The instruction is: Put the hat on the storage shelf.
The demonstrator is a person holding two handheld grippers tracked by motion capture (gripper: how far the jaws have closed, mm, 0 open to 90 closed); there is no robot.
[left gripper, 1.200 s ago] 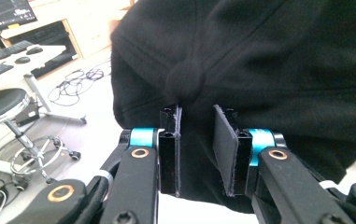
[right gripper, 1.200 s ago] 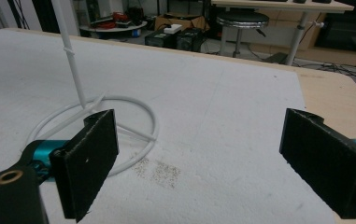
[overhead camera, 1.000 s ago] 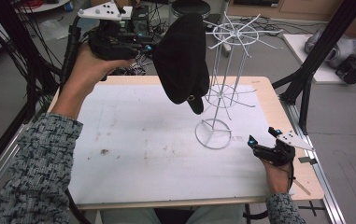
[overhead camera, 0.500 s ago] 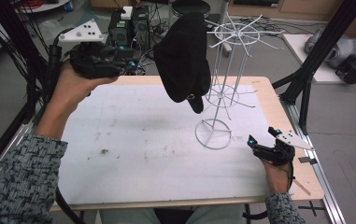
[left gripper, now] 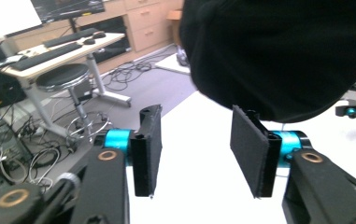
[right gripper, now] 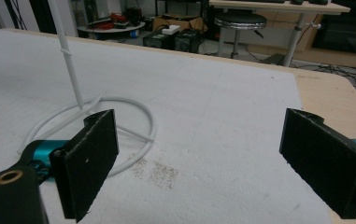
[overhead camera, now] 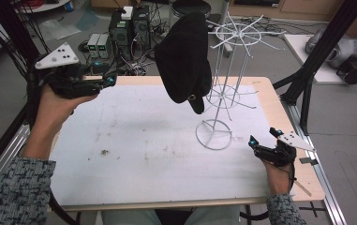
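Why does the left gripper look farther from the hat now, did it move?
Yes. The left gripper has drawn back leftward, away from the black hat that hangs on the white rack, toward the table's left edge.

A lab: floor electronics boxes (overhead camera: 120, 33), tangled cables (left gripper: 133, 74), desk with keyboards (left gripper: 49, 49), stool (right gripper: 239, 21).

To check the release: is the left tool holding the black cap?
No. The left tool is open with nothing between its jaws; the black cap hangs on the white rack.
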